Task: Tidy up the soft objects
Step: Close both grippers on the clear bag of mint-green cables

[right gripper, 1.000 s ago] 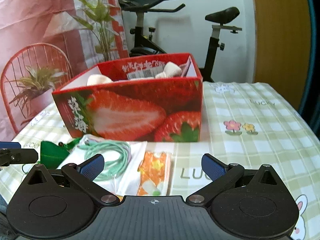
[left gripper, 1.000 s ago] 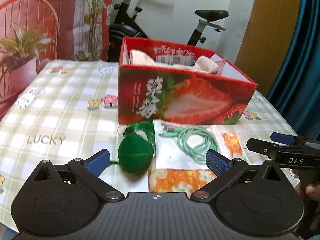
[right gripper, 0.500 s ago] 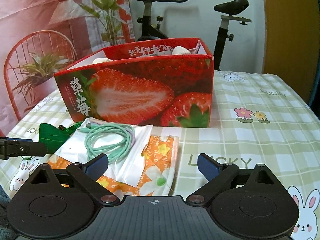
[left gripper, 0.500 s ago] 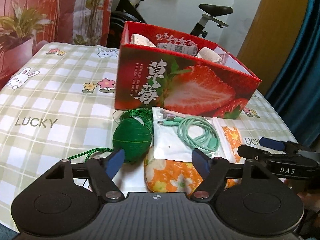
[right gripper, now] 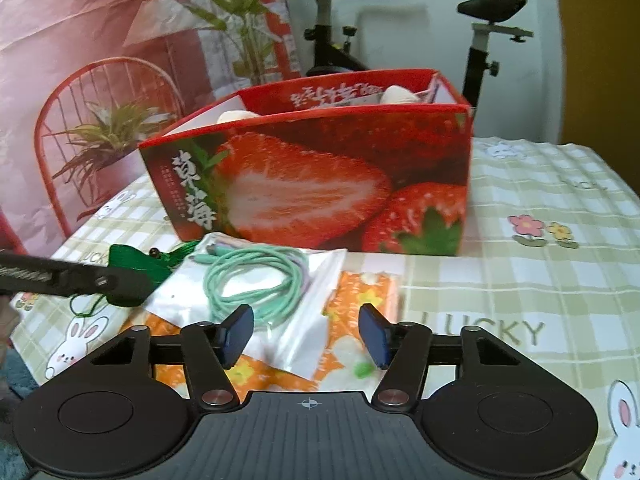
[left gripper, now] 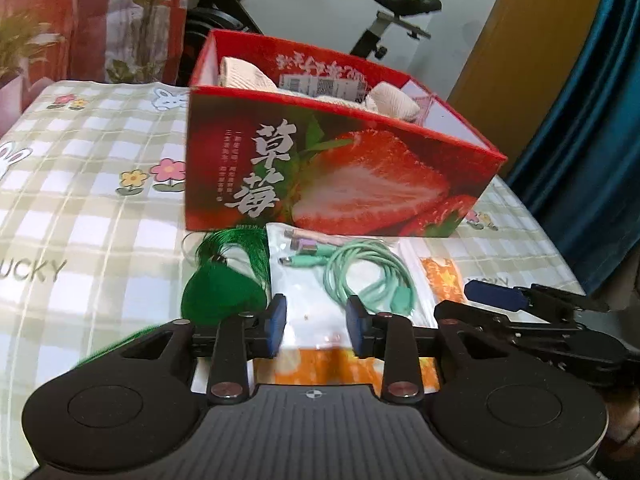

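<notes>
Orange floral cloth (right gripper: 352, 304) lies under cable bag (right gripper: 256, 284), in front of box (right gripper: 320, 184). Both grippers, L (left gripper: 316, 330) & R (right gripper: 308, 338), narrowed vs 1 s ago, part-open, nothing pinched. Prob closing to grab.

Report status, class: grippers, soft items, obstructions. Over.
Left gripper open, right gripper open, both empty. Cable bag lies on orange floral pouch; green yarn ball beside, all outside strawberry box. Nothing blocking.

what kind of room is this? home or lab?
Most likely a home living or dining area: a table with a bunny-print checked tablecloth, an exercise bike against the wall, and a potted plant on a red chair.
</notes>
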`<state>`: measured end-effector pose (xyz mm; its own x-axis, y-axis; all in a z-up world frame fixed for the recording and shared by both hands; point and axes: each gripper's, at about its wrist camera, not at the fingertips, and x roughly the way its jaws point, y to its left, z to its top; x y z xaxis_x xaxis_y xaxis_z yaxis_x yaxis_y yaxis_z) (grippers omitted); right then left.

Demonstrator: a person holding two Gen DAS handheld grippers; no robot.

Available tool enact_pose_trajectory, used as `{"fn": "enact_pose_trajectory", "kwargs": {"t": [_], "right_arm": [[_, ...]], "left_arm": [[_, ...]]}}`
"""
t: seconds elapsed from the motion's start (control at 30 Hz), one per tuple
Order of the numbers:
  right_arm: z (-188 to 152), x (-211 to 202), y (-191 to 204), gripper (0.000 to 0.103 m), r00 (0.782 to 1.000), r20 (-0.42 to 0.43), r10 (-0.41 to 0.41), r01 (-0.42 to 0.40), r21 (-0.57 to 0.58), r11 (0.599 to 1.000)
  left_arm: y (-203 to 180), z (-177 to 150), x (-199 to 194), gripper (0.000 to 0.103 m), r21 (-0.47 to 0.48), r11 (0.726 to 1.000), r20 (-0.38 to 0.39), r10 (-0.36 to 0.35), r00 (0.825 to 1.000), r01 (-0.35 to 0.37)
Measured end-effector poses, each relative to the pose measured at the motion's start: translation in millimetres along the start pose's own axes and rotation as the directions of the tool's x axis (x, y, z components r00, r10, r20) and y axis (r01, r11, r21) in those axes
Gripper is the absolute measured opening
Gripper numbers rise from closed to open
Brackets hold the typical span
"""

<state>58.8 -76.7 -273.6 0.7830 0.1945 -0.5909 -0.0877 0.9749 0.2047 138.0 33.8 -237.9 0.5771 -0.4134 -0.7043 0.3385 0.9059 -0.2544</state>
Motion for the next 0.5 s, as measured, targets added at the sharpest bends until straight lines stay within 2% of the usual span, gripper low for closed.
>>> {"fn": "enact_pose_trajectory", "kwargs": {"t": [0.23, 0.5], "right_arm": [[4.3, 21.2, -2.4, 0.055, 0.999, -0.047, 0.025, -0.024, 0.016, 1.0], [0.5, 32.4, -7.7, 0.055, 0.997, -0.064, 0.043, -0.04, 0.05, 0.998]], "left_arm": [[10.9, 14.2, 29.8, 0.036, -0.014, 1.0, -0.021, -0.001, 1.0, 0.001], [5.6, 29.2, 46.9, 0.036, 0.068, 0.996, -0.016, 0.054, 0.998, -0.053]]}}
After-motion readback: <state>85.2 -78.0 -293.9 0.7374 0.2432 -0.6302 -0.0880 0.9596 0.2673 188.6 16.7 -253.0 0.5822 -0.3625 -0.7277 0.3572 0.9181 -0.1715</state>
